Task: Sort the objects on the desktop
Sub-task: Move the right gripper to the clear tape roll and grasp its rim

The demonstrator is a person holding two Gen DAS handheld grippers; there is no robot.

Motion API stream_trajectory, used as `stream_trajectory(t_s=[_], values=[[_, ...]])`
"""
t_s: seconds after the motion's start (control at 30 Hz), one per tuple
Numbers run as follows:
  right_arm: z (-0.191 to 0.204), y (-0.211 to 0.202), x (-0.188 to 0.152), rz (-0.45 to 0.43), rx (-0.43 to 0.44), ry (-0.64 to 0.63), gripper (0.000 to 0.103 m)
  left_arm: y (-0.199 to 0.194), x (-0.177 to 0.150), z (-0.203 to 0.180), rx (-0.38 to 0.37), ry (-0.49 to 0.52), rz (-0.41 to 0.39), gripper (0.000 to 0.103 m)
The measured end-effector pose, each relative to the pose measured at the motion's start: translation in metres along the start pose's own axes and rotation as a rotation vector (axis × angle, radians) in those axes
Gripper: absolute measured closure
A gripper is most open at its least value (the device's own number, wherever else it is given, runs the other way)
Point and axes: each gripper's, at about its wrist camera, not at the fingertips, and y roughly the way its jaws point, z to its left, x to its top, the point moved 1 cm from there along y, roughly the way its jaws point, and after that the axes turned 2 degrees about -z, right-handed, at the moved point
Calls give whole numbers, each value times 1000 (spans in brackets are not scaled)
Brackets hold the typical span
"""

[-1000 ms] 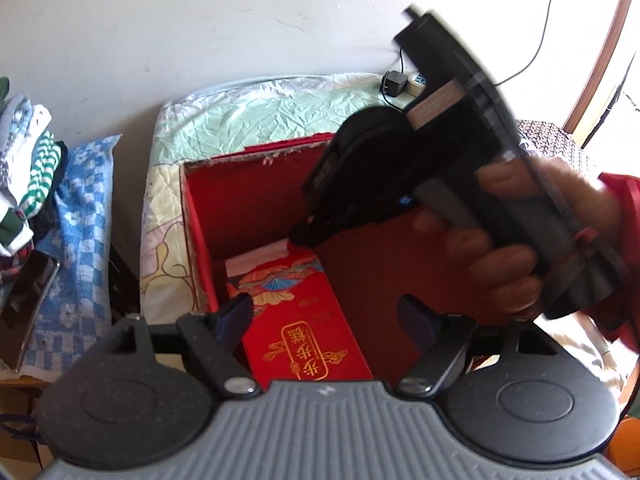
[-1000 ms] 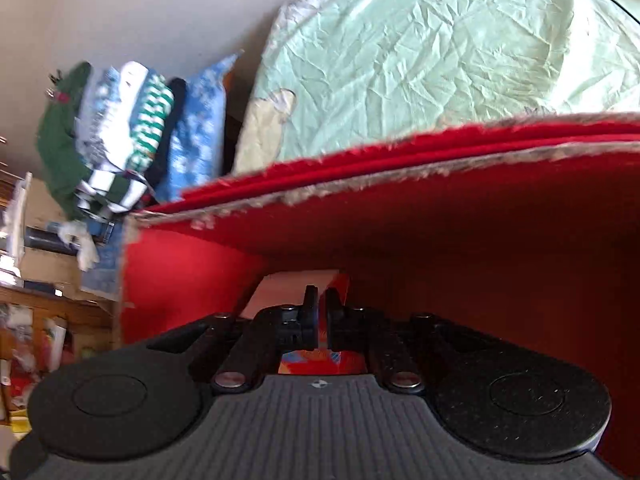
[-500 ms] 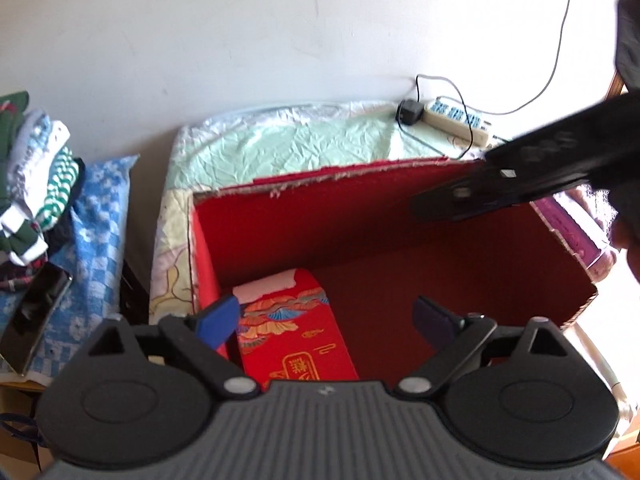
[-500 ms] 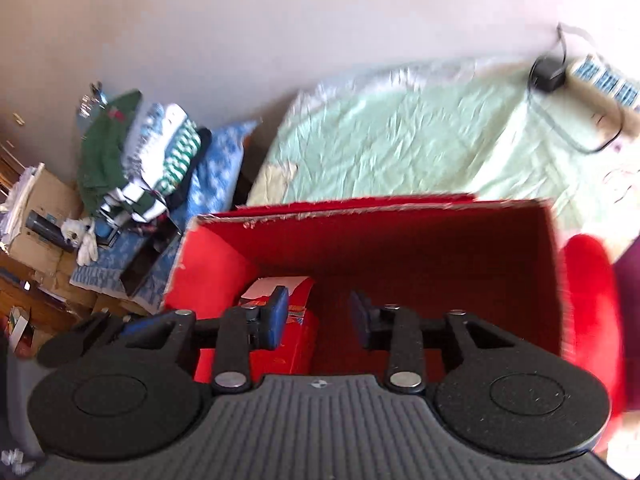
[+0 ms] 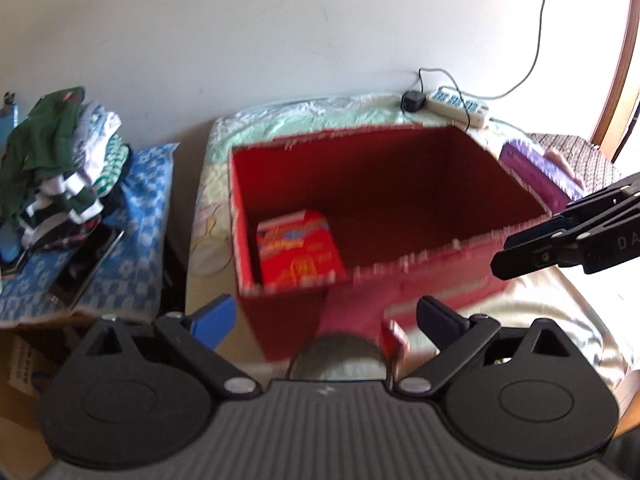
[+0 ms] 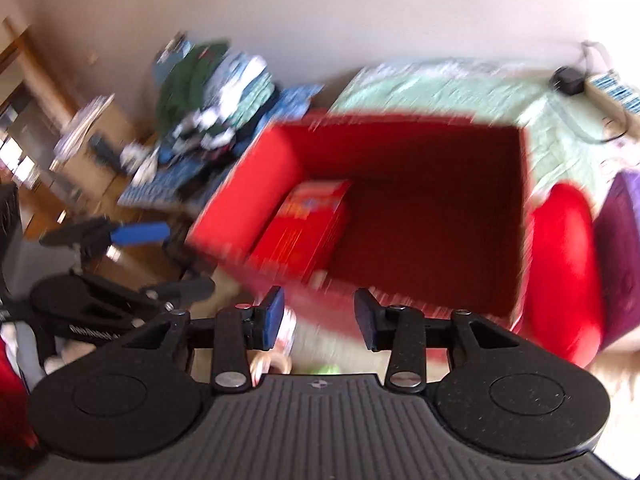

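A red open box stands on the pale green cloth. A red printed packet lies in its left corner. My left gripper is open and empty, in front of the box's near wall. My right gripper is open and empty, above the box's near edge. The right gripper also shows at the right of the left wrist view. A small red object and a round grey item lie in front of the box, blurred.
A purple box and a red rounded object sit right of the red box. A power strip lies at the back. A pile of clothes on a blue checked cloth is at the left.
Both grippers have pulled back and up from the box. The right gripper was shut on the red packet a second ago, opened and left it in the box.
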Motion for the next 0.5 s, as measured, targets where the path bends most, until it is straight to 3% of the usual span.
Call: stream_trajectory(t_s=[0.13, 0.3, 0.5], values=[[5, 15, -14, 53, 54, -5, 62, -6, -29, -6, 24, -17, 30, 12], [4, 35, 0, 78, 181, 117, 64, 10, -46, -15, 16, 32, 71, 28], [36, 74, 16, 130, 183, 69, 66, 26, -49, -16, -22, 142, 92, 40]])
